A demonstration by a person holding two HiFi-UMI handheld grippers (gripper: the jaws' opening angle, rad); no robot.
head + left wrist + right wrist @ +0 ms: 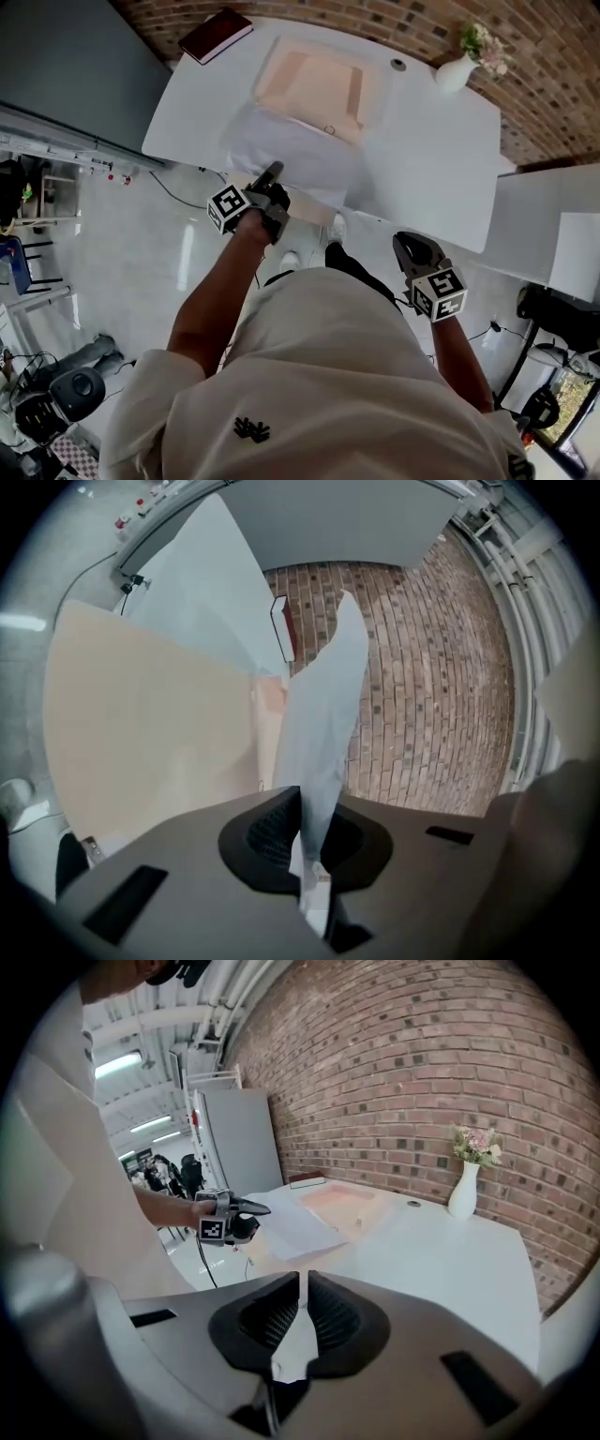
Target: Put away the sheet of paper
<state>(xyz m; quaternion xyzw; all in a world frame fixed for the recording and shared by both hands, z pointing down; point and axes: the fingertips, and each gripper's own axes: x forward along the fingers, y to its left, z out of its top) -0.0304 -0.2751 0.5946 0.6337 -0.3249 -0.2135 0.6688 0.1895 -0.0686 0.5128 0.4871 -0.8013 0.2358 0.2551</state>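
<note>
A white sheet of paper [298, 155] lies over the near edge of the white table [441, 159], partly on an open peach folder [311, 82]. My left gripper [274, 171] is shut on the sheet's near edge. In the left gripper view the paper [323, 724] rises edge-on from between the pinched jaws of the left gripper [302, 794], with the folder's flap [141, 724] to its left. My right gripper [405, 242] hangs off the table's near side, shut and empty [303, 1279]. From there I see the paper [300, 1222] and the left gripper [253, 1209].
A dark red book [216, 35] lies at the table's far left corner. A white vase with flowers [455, 70] stands at the far right, and a small round disc [398, 65] sits near it. A brick wall runs behind the table. A second white surface [553, 225] stands to the right.
</note>
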